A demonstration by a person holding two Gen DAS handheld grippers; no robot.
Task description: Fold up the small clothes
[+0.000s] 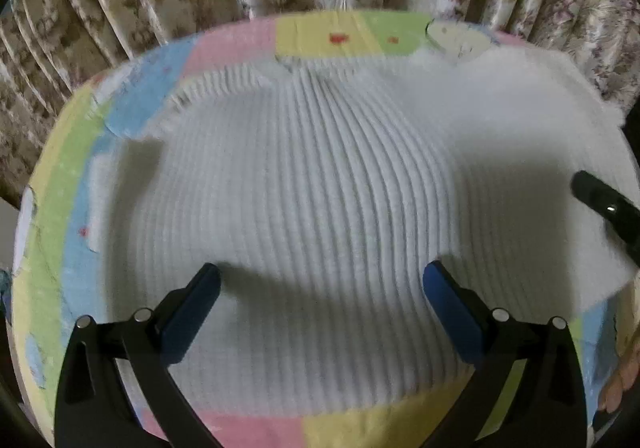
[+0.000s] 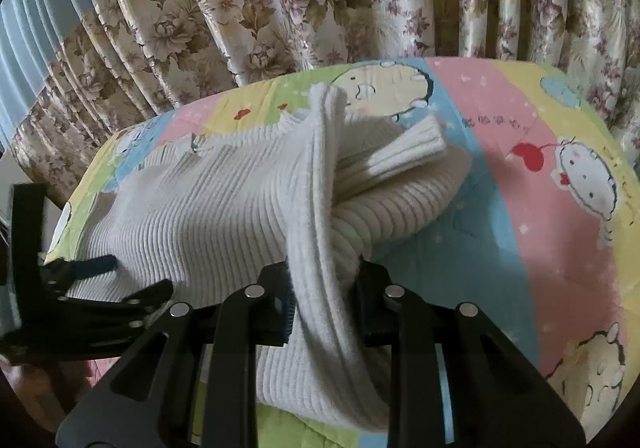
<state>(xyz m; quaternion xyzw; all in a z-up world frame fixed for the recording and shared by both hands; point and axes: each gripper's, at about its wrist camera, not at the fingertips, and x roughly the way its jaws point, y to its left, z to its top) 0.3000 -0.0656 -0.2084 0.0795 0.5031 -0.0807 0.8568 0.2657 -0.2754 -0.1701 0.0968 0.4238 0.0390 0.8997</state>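
The right tongs (image 2: 324, 312) pinch a bunched edge of the white ribbed sweater (image 2: 224, 216), which lies on the quilt (image 2: 520, 152); the left tongs (image 1: 320, 288) hover spread over its body. To fold cleanly, I would pin the body with the left and carry the gripped edge across without dragging.

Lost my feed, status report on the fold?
Right hand-held gripper shut on white ribbed sweater, edge lifted. Left hand-held gripper open over it. Quilt unobstructed.
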